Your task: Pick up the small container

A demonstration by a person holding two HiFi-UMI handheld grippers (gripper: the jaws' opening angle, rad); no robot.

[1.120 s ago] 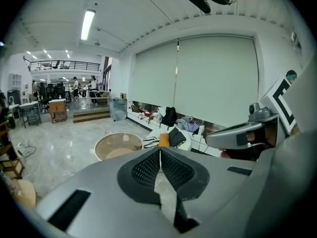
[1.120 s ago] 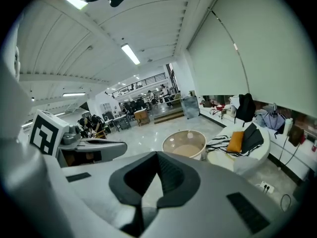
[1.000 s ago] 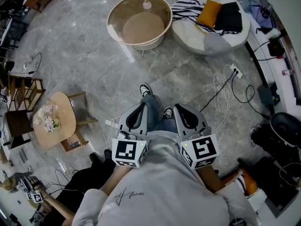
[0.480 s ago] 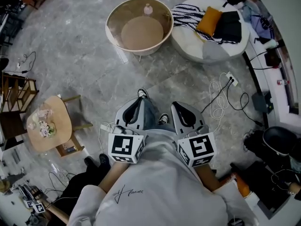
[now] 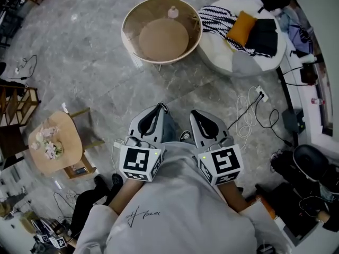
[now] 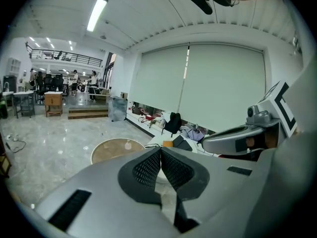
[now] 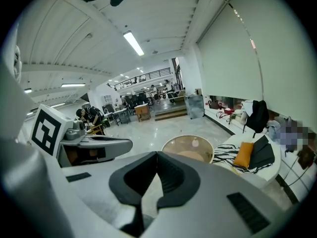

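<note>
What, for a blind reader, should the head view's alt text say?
A person holds the shut left gripper and shut right gripper above a grey marble floor, pointing toward a round table with a small container on it.

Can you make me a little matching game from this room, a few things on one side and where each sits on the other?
Things:
1. small container
2. orange cushion
3. flowers
4. power strip

Places:
A. on the round white seat, beside a striped blanket
B. on the grey floor, next to coiled white cables
C. at the far edge of the round table
D. on the small wooden table at the left

Pairs: 1-C, 2-A, 3-D, 4-B
</note>
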